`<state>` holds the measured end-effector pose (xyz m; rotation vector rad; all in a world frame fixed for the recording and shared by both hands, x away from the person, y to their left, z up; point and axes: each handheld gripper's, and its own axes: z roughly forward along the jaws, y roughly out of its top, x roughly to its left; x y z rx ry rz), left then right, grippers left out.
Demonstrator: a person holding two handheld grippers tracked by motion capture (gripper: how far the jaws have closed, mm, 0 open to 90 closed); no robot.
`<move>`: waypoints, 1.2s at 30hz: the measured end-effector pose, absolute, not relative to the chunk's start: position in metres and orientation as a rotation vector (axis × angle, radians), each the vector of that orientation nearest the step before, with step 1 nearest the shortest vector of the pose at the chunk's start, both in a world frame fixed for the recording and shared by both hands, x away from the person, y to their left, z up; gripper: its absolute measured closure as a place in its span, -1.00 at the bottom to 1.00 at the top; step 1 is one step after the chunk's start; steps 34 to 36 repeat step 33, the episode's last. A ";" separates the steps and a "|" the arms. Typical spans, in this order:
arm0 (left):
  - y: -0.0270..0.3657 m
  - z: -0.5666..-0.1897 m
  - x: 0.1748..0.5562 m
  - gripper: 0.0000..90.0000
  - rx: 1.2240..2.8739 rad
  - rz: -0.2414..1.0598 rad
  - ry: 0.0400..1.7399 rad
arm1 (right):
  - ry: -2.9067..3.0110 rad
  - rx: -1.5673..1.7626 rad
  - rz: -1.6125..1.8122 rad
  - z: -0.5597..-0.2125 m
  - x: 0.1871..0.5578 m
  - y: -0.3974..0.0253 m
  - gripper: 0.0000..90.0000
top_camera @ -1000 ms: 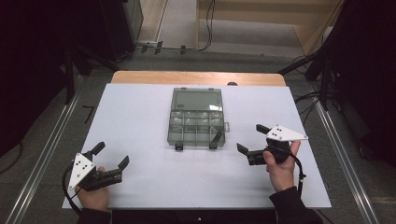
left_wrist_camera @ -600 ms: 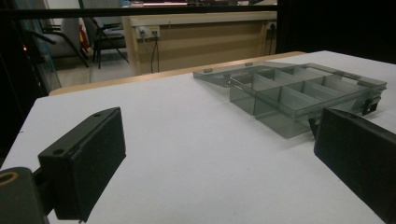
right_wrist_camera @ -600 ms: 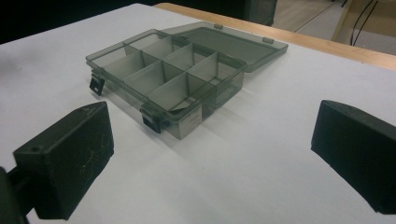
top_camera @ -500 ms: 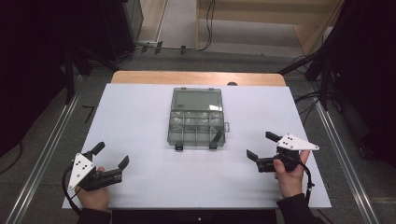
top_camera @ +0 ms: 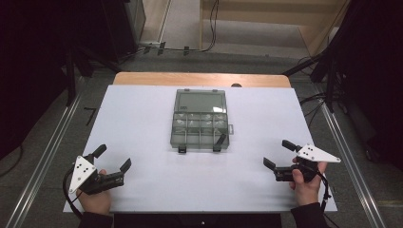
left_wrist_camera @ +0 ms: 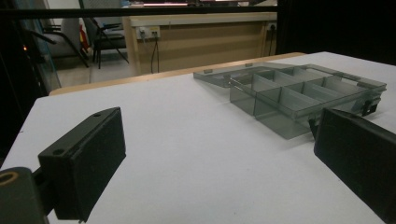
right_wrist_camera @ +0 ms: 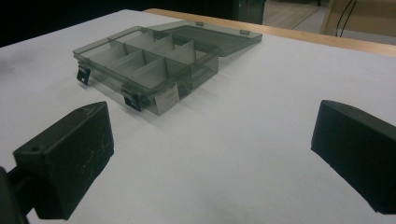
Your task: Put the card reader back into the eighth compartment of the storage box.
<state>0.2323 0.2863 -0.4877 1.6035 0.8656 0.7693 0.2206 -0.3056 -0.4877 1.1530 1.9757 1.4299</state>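
At about seven o'clock on the white table sheet, the left gripper rests in a hand with its black jaws spread wide, holding nothing. At about four o'clock the right gripper sits likewise, jaws wide apart and empty. Farther off, toward twelve o'clock between them, lies the smoky transparent plastic compartment box, well apart from both, its lid folded flat open beyond the divided tray.

One open compartment box, two tools, one white table
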 end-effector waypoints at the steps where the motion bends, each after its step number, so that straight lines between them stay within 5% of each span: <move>1: 0.286 -0.488 0.232 -0.95 1.603 0.769 0.866 | 1.974 1.155 1.431 -0.489 0.219 -0.307 -1.00; 36: 0.288 -0.488 0.232 -0.95 1.589 0.768 0.869 | 1.857 1.228 1.423 -0.500 0.185 -0.359 -1.00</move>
